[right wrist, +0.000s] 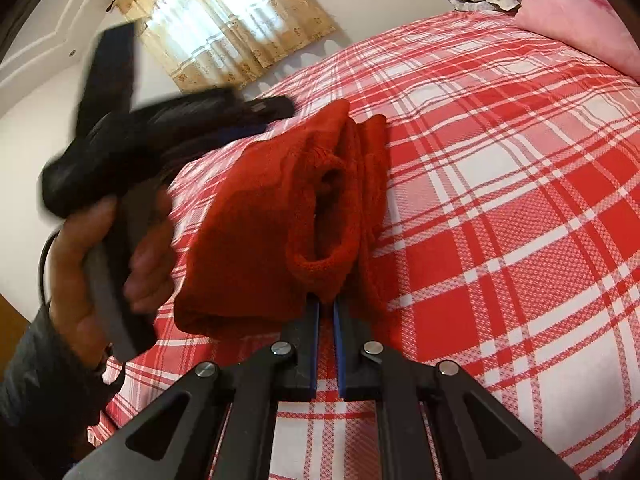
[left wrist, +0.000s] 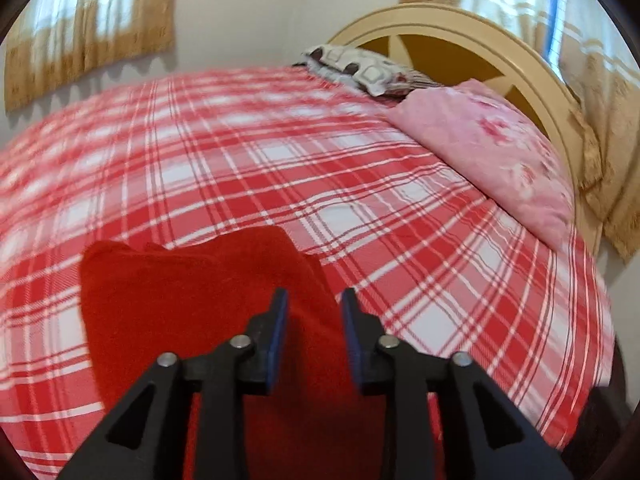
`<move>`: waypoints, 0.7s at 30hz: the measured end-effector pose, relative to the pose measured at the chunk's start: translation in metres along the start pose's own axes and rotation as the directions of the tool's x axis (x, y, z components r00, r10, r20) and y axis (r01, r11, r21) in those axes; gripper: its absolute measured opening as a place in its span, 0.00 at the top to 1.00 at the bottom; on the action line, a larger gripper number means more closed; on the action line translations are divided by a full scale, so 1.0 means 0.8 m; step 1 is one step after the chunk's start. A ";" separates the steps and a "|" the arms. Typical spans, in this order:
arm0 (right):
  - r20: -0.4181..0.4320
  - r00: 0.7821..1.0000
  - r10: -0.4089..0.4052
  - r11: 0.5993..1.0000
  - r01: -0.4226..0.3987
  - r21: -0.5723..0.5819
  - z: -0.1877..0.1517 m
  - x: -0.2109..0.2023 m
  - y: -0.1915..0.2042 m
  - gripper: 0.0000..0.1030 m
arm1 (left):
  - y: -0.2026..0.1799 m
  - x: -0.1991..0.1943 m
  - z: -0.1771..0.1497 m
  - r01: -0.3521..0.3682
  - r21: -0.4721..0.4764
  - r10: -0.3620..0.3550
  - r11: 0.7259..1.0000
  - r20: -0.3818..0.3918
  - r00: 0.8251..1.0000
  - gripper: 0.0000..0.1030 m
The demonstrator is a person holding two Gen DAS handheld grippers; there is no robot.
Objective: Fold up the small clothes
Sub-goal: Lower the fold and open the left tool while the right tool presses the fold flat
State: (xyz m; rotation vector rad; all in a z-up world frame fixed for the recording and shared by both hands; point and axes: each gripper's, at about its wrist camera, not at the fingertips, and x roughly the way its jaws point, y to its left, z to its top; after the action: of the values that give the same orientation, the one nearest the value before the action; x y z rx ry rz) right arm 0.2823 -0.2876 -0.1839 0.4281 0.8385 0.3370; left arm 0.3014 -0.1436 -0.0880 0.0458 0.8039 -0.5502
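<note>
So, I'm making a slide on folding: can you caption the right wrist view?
Right tool shut on a folded red knit garment lying on a plaid bedspread.

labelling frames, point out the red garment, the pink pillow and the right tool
red garment point(right wrist: 248, 216), right wrist view, its flat folded body
pink pillow point(left wrist: 500, 152), left wrist view, its top face
right tool point(right wrist: 327, 304), right wrist view, between its fingertips

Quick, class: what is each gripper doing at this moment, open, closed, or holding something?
Left gripper: jaws open, red garment beneath them, not gripped.
Right gripper: jaws closed on the garment's near edge.
</note>
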 end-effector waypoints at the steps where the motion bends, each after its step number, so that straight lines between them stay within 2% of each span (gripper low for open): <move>1: 0.002 1.000 -0.007 1.000 0.007 0.000 0.000 0.000 -0.001 0.94 | 0.001 -0.010 -0.008 -0.015 0.018 0.015 1.000 0.015 1.000 0.56; 2: 0.005 1.000 -0.011 1.000 0.011 0.001 0.000 -0.001 -0.001 0.94 | 0.004 -0.023 -0.020 -0.053 0.048 0.051 0.997 0.041 0.998 0.50; 6: 0.042 0.999 -0.007 1.000 0.007 0.013 -0.001 -0.012 -0.003 0.94 | 0.023 -0.057 -0.062 -0.159 0.100 0.149 0.982 0.100 0.984 0.45; 8: 0.071 0.997 -0.022 1.000 0.022 0.004 0.000 -0.021 0.000 0.89 | 0.038 -0.071 -0.086 -0.204 0.094 0.191 0.975 0.129 0.973 0.34; 9: 0.100 0.995 -0.030 0.999 0.031 -0.008 0.001 -0.028 0.003 0.83 | 0.046 -0.075 -0.096 -0.208 0.089 0.195 0.974 0.134 0.972 0.33; 10: 0.132 0.990 -0.048 0.998 0.051 -0.021 0.005 -0.035 0.007 0.66 | 0.049 -0.075 -0.102 -0.207 0.085 0.195 0.975 0.129 0.972 0.32; 12: 0.173 0.984 -0.053 0.997 0.061 -0.040 0.017 -0.045 0.012 0.53 | 0.056 -0.072 -0.115 -0.189 0.074 0.180 0.979 0.113 0.977 0.32; 14: 0.187 0.981 -0.053 0.997 0.063 -0.048 0.035 -0.048 0.017 0.53 | 0.057 -0.067 -0.125 -0.170 0.062 0.163 0.983 0.107 0.981 0.32; 16: 0.160 0.985 -0.059 0.996 0.068 -0.052 0.060 -0.036 0.022 0.53 | 0.054 -0.063 -0.132 -0.136 0.055 0.131 0.989 0.100 0.986 0.31; 21: 0.012 1.000 -0.026 0.999 0.026 -0.019 0.119 0.038 0.021 0.53 | 0.049 -0.056 -0.136 -0.112 0.058 0.106 0.992 0.091 0.990 0.26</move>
State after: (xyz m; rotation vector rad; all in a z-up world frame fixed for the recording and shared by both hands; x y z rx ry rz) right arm 0.3728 -0.2815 -0.1389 0.4010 0.8280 0.3180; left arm 0.2222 -0.0629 -0.1397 0.1222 0.6944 -0.4707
